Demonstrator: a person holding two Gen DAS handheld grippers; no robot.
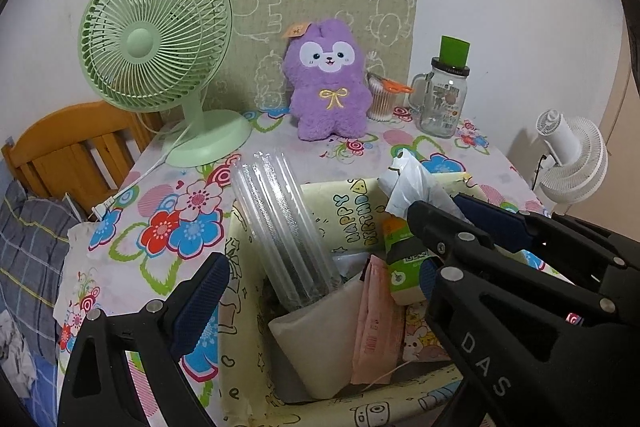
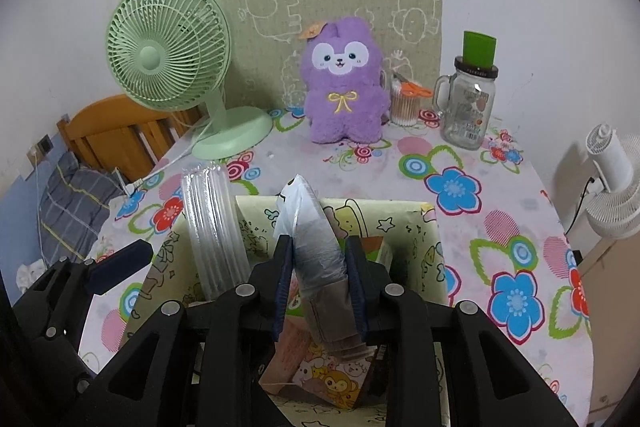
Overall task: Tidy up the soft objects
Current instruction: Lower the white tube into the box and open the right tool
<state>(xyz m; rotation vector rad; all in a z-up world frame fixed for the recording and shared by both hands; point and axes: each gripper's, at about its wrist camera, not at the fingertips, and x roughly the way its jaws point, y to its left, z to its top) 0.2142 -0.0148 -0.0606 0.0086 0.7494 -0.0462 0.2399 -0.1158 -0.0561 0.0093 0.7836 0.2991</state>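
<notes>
A yellow cartoon-print box stands on the table, holding packets, a pink pouch and a stack of clear plastic cups. My right gripper is shut on a soft plastic-wrapped packet over the box; the packet also shows in the left wrist view, held by the right gripper. My left gripper is open over the box's left side, empty. A purple plush toy sits upright at the table's back.
A green desk fan stands back left with its cord trailing off the table. A glass mug jar with green lid and a cotton-swab cup with orange scissors stand back right. A white fan is beyond the right edge.
</notes>
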